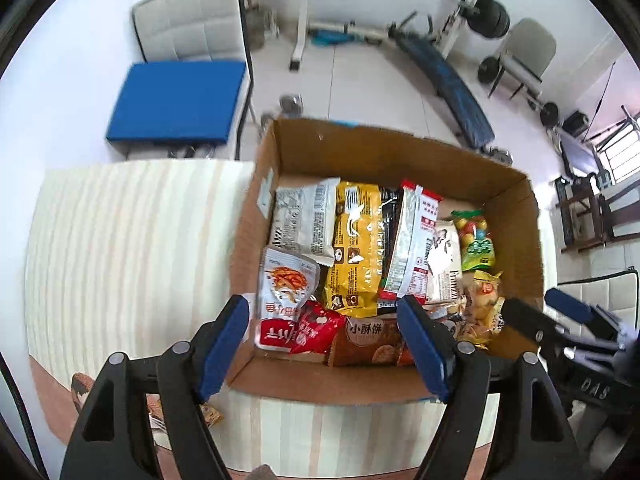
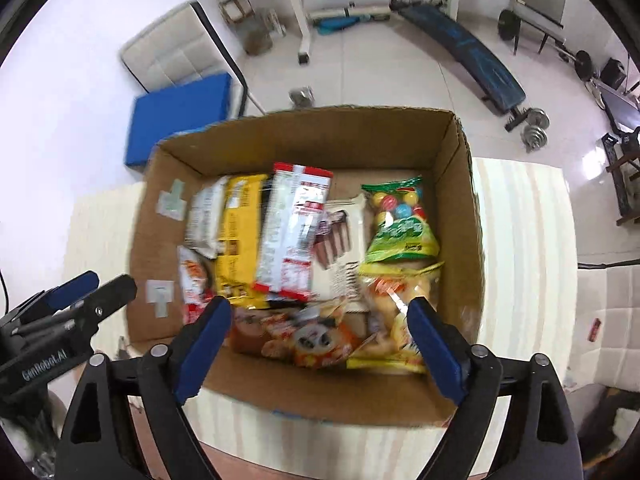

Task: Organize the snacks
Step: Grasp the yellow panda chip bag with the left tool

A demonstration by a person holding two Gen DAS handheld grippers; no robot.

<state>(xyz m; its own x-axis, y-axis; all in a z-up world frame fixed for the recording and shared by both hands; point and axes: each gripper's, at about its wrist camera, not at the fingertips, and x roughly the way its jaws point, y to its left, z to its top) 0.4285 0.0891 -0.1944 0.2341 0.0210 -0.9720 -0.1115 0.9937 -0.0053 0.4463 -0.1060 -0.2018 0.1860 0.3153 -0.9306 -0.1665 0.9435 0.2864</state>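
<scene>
We see an open cardboard box sitting on a pale wood-grain table, packed w/ snacks. Left gripper hangs above the box's near edge, pointing steeply down, jaws spread apart w/ nothing between the blue pads; one fingertip is over the box's near-left wall, the other over the packets inside. Right gripper does the same from its side, jaws spread wide, empty, above the near end of the box. Inside, from the left wrist view: a white-grey packet at far left, a yellow packet beside it, a red-trimmed silver packet leaning over a black one, a white packet next, then a green bag of coloured candy balls by the right wall. Nearer row: a white-red pouch w/ orange strips pictured, a red pouch touching it, a brown biscuit pack, and a yellowish clear bag in the near-right corner. The right wrist view is blurred, so print there is unreadable. Behind the table: a blue pad on a chair, plus a weight bench on a white tiled floor.
</scene>
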